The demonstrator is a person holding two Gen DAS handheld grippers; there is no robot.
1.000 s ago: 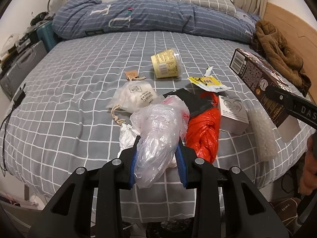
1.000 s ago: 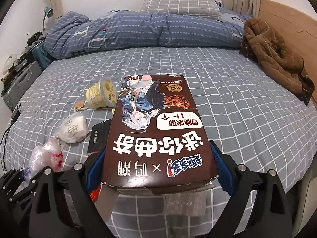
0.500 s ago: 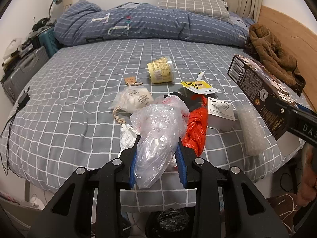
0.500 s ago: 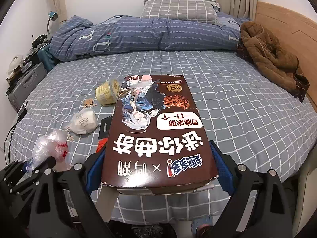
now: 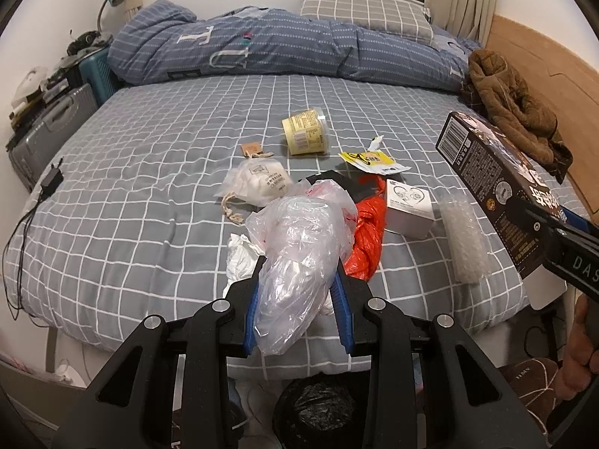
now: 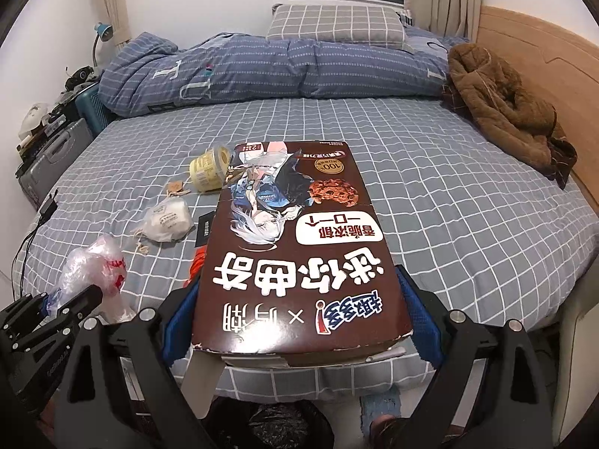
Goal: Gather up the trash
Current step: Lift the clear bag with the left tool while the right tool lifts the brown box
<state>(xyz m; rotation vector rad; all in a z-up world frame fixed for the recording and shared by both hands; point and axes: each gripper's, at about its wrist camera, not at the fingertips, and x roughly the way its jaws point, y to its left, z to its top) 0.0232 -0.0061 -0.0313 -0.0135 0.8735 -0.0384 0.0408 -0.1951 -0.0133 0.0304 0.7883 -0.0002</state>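
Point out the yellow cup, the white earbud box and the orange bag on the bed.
yellow cup [image 5: 305, 136]: left wrist view, on its labelled side.
white earbud box [image 5: 409, 205]: left wrist view, on its printed top face.
orange bag [image 5: 368, 235]: left wrist view, on its crumpled middle.

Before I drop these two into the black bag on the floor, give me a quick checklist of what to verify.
1. Left gripper closed on the clear plastic bag: ok, pinched between the blue pads.
2. Right gripper closed on the brown cookie box: ok, clamped at both sides.
3. Box flap shut: not ok, a white flap hangs loose beneath the near end.
4. Black trash bag below the left gripper: ok, at the bed's foot.
5. Bag mouth open: cannot tell.
6. Bed cleared: not ok, the yellow tub, orange bag and white box remain.
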